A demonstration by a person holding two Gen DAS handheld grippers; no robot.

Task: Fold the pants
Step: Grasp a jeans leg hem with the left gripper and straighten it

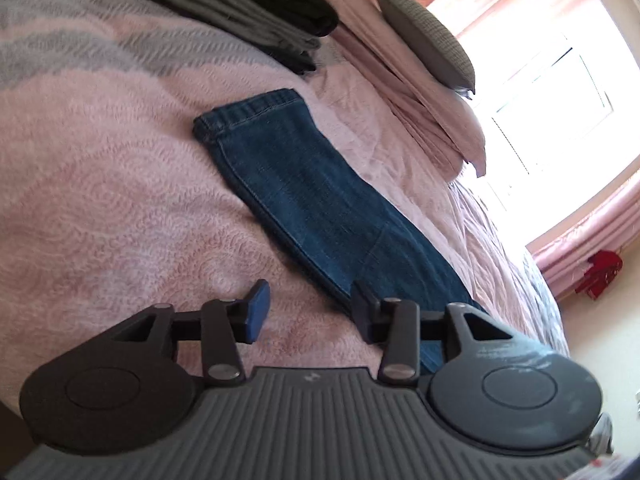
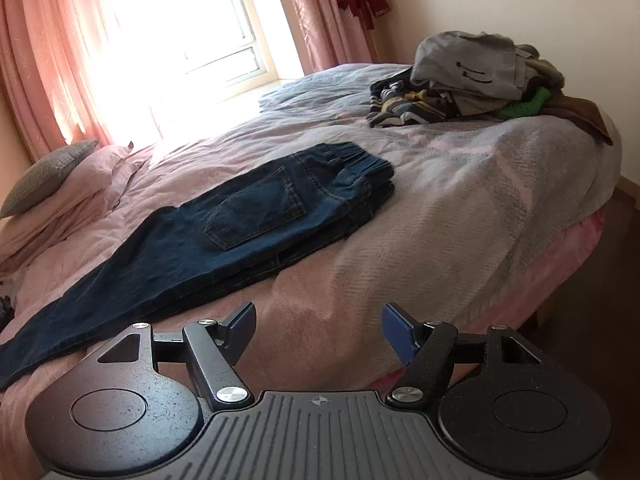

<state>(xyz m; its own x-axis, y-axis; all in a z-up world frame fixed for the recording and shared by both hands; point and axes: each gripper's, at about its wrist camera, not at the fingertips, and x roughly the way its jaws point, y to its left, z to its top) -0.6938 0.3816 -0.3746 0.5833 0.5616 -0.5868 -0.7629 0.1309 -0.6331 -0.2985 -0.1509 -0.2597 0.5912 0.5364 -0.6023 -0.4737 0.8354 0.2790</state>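
The dark blue denim pants (image 2: pixel 224 220) lie leg-on-leg near the pink-blanketed bed's (image 2: pixel 460 200) near edge, ready for cross-folding, both the left gripper (image 1: pixel 310 312) and the right gripper (image 2: pixel 318 330) spread empty.

Dark blue denim with lighter stitching is showing on the pants (image 2: pixel 224 220), lying ahead and to the left of the right gripper (image 2: pixel 318 334), whose black fingers are wearing blue pads (image 2: pixel 396 332). The left gripper (image 1: pixel 310 312) is showing the same black frame with a ribbed grey body. Beneath both, the blanket (image 1: pixel 100 184) is reading pale pink with grey wavy bands and a fine textured weave. Far ahead of the left gripper, folded clothes (image 1: pixel 248 4) are looking grey and black. Ahead right of the right gripper, a clothes heap (image 2: pixel 480 76) is mixing grey, green, brown and stripes. Salmon-pink curtains (image 2: pixel 44 60) are glowing beside a grey checked pillow (image 2: pixel 52 172).
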